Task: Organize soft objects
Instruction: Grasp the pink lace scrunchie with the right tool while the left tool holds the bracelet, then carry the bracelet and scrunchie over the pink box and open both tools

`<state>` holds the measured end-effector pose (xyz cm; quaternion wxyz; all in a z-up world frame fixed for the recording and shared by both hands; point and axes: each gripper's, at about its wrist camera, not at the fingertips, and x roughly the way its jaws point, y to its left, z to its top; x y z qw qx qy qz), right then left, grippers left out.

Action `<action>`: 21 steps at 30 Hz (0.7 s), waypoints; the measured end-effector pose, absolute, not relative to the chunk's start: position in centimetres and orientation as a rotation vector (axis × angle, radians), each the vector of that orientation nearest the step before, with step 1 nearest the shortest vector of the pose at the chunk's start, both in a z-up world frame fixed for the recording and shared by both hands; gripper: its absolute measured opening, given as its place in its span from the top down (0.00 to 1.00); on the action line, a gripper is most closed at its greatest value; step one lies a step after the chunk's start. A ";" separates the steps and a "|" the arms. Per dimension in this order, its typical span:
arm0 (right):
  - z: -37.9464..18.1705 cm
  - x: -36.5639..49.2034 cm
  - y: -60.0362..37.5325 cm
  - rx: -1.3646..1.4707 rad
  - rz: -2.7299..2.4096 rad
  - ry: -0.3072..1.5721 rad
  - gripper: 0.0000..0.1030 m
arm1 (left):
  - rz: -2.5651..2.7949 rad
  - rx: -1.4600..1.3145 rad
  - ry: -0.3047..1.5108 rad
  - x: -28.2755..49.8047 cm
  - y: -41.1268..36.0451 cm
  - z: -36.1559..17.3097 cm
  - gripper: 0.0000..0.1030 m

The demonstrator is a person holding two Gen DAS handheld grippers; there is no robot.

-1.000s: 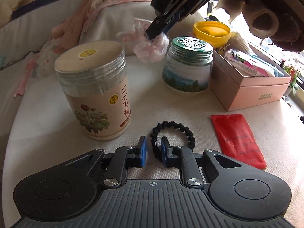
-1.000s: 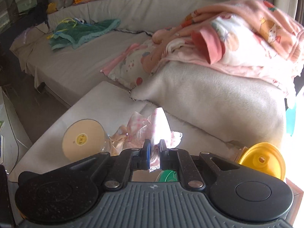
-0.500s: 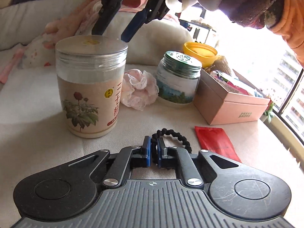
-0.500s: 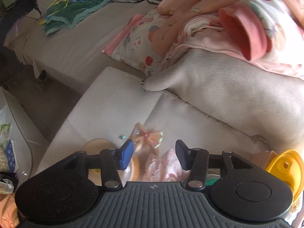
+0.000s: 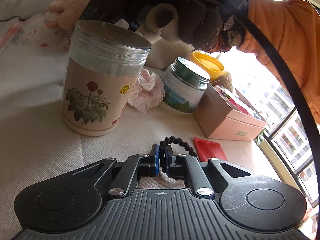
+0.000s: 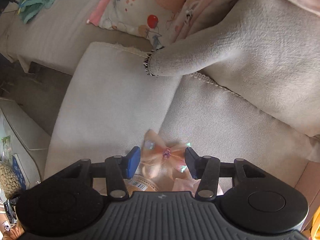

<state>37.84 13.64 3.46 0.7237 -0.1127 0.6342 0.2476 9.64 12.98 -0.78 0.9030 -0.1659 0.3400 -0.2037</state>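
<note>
My left gripper (image 5: 162, 161) has its blue pads pinched tight on the black beaded bracelet (image 5: 181, 143), which loops out ahead of the fingertips just over the beige cushion surface (image 5: 40, 140). Whether the loop's far side touches the fabric, I cannot tell. Just right of it lies a red packet (image 5: 210, 150), flat on the cushion. Further ahead stands a tall flower-printed canister (image 5: 98, 82) with a silver lid, and a shorter green-lidded jar (image 5: 185, 89) to its right. Wedged between the two, touching both, sits the pink ruffled scrunchie (image 5: 147, 94). Right of the jar there's an open pink box (image 5: 228, 118) with a yellow lid (image 5: 208, 65) behind it.

On my right side, the right gripper (image 6: 162, 161) is spread wide, nothing gripped. A peach hair bow (image 6: 166, 156) with a pink gem at its centre shows in the gap between the pads, blurred, and I can't tell whether either pad touches it. Beyond lies the pale sofa cushion (image 6: 112, 100), a grey blanket (image 6: 250, 50) and a floral pillow (image 6: 136, 6).
</note>
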 end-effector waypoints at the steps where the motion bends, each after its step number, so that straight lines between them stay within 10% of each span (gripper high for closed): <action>1: 3.7 37.8 13.6 -0.240 0.557 1.382 0.56 | -0.419 -0.345 0.703 9.7 13.0 -0.8 0.92; 4: 3.9 37.7 13.2 -0.232 0.582 1.353 0.76 | -0.409 -0.338 0.696 9.5 12.8 -0.7 0.92; 21: 17.9 29.7 2.9 -0.112 0.651 0.910 0.77 | -0.254 -0.128 0.480 8.0 10.3 6.6 0.92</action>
